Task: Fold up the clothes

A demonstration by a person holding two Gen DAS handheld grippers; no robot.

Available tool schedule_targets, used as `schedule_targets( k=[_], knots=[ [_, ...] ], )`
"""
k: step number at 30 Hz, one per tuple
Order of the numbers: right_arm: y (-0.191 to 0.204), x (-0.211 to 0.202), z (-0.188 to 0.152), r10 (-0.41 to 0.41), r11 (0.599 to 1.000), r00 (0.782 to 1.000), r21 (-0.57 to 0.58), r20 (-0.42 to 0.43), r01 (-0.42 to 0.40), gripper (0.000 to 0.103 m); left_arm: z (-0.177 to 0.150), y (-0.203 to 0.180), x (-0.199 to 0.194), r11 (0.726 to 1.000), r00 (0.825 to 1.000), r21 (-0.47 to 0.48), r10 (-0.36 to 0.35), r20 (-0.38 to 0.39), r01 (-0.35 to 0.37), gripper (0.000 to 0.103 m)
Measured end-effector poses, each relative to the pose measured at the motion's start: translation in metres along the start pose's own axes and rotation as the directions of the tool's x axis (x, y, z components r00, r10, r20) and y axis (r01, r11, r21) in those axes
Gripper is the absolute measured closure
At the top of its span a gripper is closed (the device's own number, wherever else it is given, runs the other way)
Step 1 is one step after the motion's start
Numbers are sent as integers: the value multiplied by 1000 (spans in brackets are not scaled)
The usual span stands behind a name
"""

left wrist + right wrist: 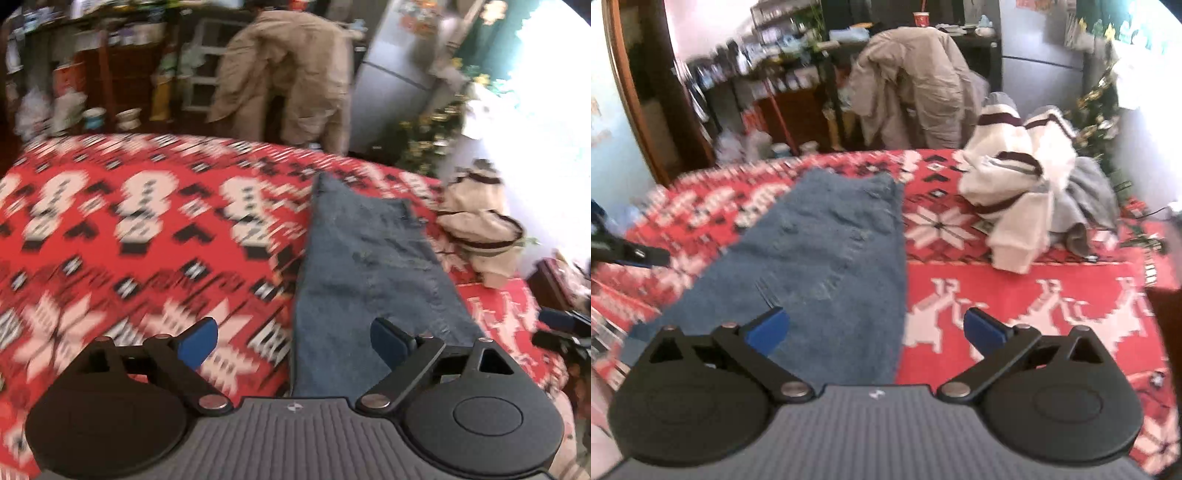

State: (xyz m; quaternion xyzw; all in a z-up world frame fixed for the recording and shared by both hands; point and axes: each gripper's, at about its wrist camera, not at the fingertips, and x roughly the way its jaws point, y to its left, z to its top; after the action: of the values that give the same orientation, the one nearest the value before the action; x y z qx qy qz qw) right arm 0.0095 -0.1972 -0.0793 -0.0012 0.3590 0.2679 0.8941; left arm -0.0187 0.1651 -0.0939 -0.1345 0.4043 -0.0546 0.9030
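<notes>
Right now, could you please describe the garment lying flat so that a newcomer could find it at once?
Start from the red patterned blanket covering the surface. Stretched lengthwise along it, just ahead of both open grippers, lies the blue denim garment. Unlike the crumpled pile of cream and grey clothes to its right, it is plain blue and spread out flat.

- A beige padded coat (pixel 916 85) draped over a chair beyond the bed.
- A grey metal fridge (pixel 395 77) beside it.
- Dark cluttered wooden shelves (pixel 783 92) left of the coat.

Blue jeans (pixel 827 251) flat on blanket (pixel 1015 295)
</notes>
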Motion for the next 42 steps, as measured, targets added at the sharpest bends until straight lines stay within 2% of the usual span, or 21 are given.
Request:
schedule_targets(
  k=[2,5,7,9,11,12,15,16,17,20,21,23,25,30,32,34,36,38,40,41,42],
  knots=[
    [-5,6,9,-11,1000,1000,-4,21,11,1,13,2,7,1000,1000,13,-9,30,9,13],
    [-7,22,25,-55,995,998,-82,22,57,1,29,8,17,995,987,26,-103,123,100,12],
    [-15,37,39,20,997,1000,-76,-14,-21,1,44,10,28,988,976,46,-155,152,150,4],
    [-24,52,53,108,992,993,-55,-53,-111,1,60,5,44,992,984,84,-110,137,99,4],
    [-28,72,68,105,994,993,-36,-61,-108,1,77,-1,67,991,993,117,-79,92,68,4],
    [-29,83,75,97,995,993,-27,-63,-99,1,83,-3,78,989,994,128,-85,64,76,8],
    [-34,114,97,73,997,995,0,-69,-73,2,101,-10,109,975,995,203,-98,10,94,27],
    [-36,124,104,65,998,995,9,-72,-65,6,106,-11,120,973,995,207,-102,-7,101,30],
    [-38,134,112,57,998,996,18,-74,-56,18,111,-12,130,972,994,211,-106,-24,108,31],
    [-43,169,132,36,999,995,34,-98,-33,39,124,-11,158,972,991,197,-117,-61,127,44],
    [-45,184,136,31,999,992,29,-123,-28,42,128,-11,165,974,991,187,-114,-71,126,49],
    [-48,209,142,26,999,987,30,-160,-22,58,135,-9,178,977,989,167,-116,-89,130,53],
    [-52,225,145,44,998,983,53,-179,-35,64,143,-6,190,980,987,146,-125,-103,139,53],
    [-58,255,154,84,995,970,80,-229,-67,64,157,-4,212,976,973,109,-168,-158,186,53],
    [-63,262,156,107,991,963,109,-249,-82,64,158,-4,216,974,967,101,-183,-178,203,58],
    [-67,266,157,126,986,957,138,-262,-92,68,158,-4,220,971,960,93,-199,-197,220,71],
    [-70,266,157,137,983,954,157,-266,-98,70,159,-7,220,970,960,110,-192,-204,217,71],
    [-73,267,158,143,980,952,171,-270,-99,63,161,-7,220,971,959,100,-191,-210,215,71],
    [-74,268,158,152,979,950,175,-274,-106,62,162,-7,220,972,958,92,-191,-214,215,72],
    [-75,267,158,159,977,950,178,-269,-113,62,161,-6,221,973,958,86,-191,-212,213,73],
    [-74,267,158,165,977,951,175,-262,-121,68,160,-6,221,974,959,80,-190,-211,211,77]
  ],
)
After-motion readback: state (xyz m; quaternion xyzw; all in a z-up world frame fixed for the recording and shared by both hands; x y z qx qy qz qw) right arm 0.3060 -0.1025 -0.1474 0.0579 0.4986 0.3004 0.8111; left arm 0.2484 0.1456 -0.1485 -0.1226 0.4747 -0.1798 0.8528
